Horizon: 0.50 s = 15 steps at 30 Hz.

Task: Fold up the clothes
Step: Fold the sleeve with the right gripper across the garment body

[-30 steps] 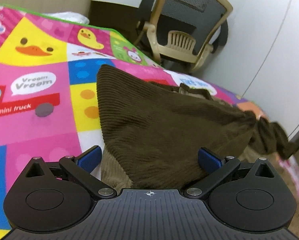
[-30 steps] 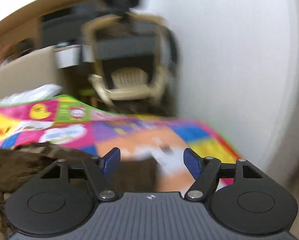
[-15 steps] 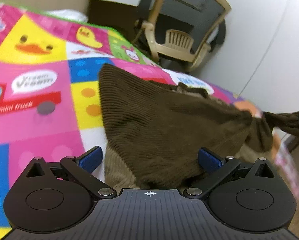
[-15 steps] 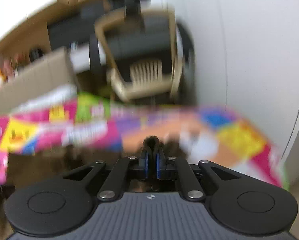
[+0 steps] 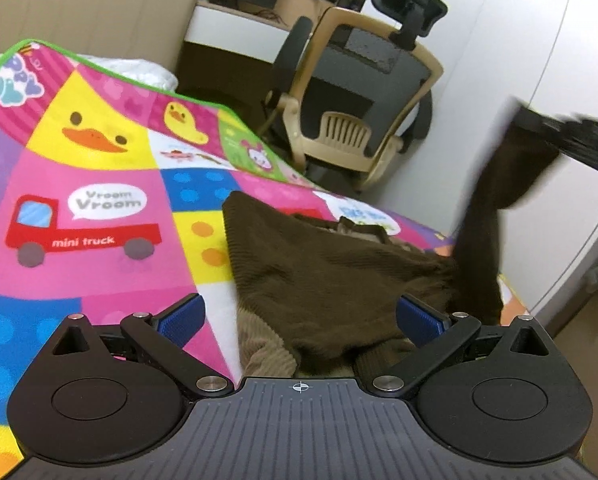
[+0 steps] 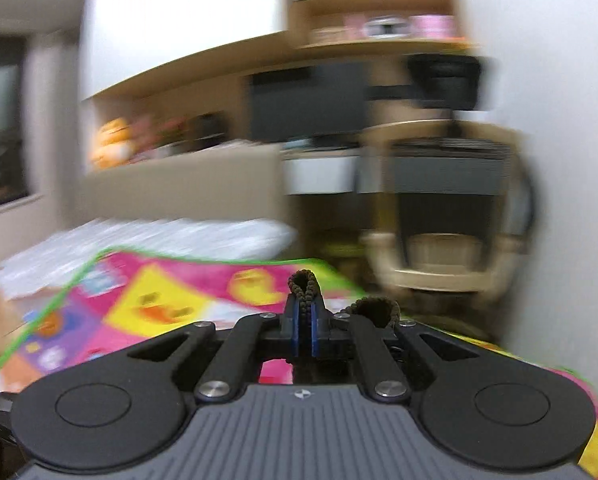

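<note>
A brown corduroy garment (image 5: 331, 276) lies crumpled on a bright cartoon play mat (image 5: 91, 216). My left gripper (image 5: 299, 318) hovers open just in front of its near edge, fingers apart on either side of the cloth. One part of the garment (image 5: 483, 216) is pulled up high at the right of the left wrist view. In the right wrist view my right gripper (image 6: 305, 330) is shut on a fold of that brown cloth (image 6: 303, 284), which pokes up between the blue pads. That view is blurred by motion.
A beige and black office chair (image 5: 363, 92) stands beyond the mat's far edge, beside a white wall (image 5: 539, 60). A tan headboard (image 5: 83, 16) and white bedding (image 5: 135, 70) lie behind the mat. Shelves with toys (image 6: 115, 140) are at the back.
My right gripper closed on a part of the garment and lifted it high above the mat. The left gripper stayed open and nearly still.
</note>
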### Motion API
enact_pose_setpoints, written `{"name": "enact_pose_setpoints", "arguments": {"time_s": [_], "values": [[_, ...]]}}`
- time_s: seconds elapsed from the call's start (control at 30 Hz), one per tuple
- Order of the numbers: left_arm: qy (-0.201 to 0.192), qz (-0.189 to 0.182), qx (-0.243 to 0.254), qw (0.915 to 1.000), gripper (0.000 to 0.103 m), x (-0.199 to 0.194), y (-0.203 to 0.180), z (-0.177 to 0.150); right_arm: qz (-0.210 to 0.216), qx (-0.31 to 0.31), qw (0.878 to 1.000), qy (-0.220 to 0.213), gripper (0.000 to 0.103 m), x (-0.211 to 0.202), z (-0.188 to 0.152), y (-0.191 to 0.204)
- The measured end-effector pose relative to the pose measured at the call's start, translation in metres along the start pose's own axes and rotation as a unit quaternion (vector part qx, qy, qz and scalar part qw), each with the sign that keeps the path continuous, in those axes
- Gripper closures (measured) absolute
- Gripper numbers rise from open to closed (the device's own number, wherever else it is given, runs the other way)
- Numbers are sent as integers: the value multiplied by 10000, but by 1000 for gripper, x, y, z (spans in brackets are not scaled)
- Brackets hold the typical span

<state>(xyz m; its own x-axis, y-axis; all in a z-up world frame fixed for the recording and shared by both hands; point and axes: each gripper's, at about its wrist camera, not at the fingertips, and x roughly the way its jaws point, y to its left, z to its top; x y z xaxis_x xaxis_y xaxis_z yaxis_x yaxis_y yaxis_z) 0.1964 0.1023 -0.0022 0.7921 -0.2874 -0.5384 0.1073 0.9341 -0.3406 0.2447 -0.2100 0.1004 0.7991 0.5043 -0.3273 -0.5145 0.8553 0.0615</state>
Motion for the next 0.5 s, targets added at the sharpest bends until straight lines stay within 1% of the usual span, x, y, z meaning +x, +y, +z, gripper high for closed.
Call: {"name": "enact_pose_setpoints", "arguments": {"time_s": [0.1, 0.13, 0.2, 0.27, 0.3, 0.33, 0.4, 0.43, 0.47, 0.5], "values": [[-18, 3, 27, 10000, 0, -9, 3, -4, 648, -448, 9960, 416, 98, 51, -9, 57], [-20, 3, 41, 10000, 0, -12, 5, -6, 860, -579, 9929, 586, 98, 67, -16, 74], [-5, -14, 78, 10000, 0, -14, 5, -7, 1355, -737, 9826, 1032, 95, 94, -29, 97], [-8, -55, 100, 9999, 0, -16, 4, -7, 1611, -650, 9780, 1152, 85, 102, -37, 106], [-23, -75, 124, 9999, 0, -16, 3, -6, 1669, -571, 9781, 1103, 71, 99, -37, 106], [-40, -98, 153, 9998, 0, -17, 1, -5, 1688, -450, 9801, 945, 57, 90, -35, 101], [-68, -166, 219, 9996, 0, -14, -4, -1, 1551, -212, 9860, 570, 46, 66, -27, 83], [-76, -215, 246, 9994, 0, -12, -8, 1, 1421, -110, 9890, 385, 40, 53, -24, 72], [-87, -259, 251, 9993, 0, -8, -12, 4, 1248, -32, 9919, 225, 37, 38, -22, 57], [-93, -260, 224, 9994, 0, -2, -15, 7, 1065, 43, 9943, 70, 31, 23, -22, 42]]}}
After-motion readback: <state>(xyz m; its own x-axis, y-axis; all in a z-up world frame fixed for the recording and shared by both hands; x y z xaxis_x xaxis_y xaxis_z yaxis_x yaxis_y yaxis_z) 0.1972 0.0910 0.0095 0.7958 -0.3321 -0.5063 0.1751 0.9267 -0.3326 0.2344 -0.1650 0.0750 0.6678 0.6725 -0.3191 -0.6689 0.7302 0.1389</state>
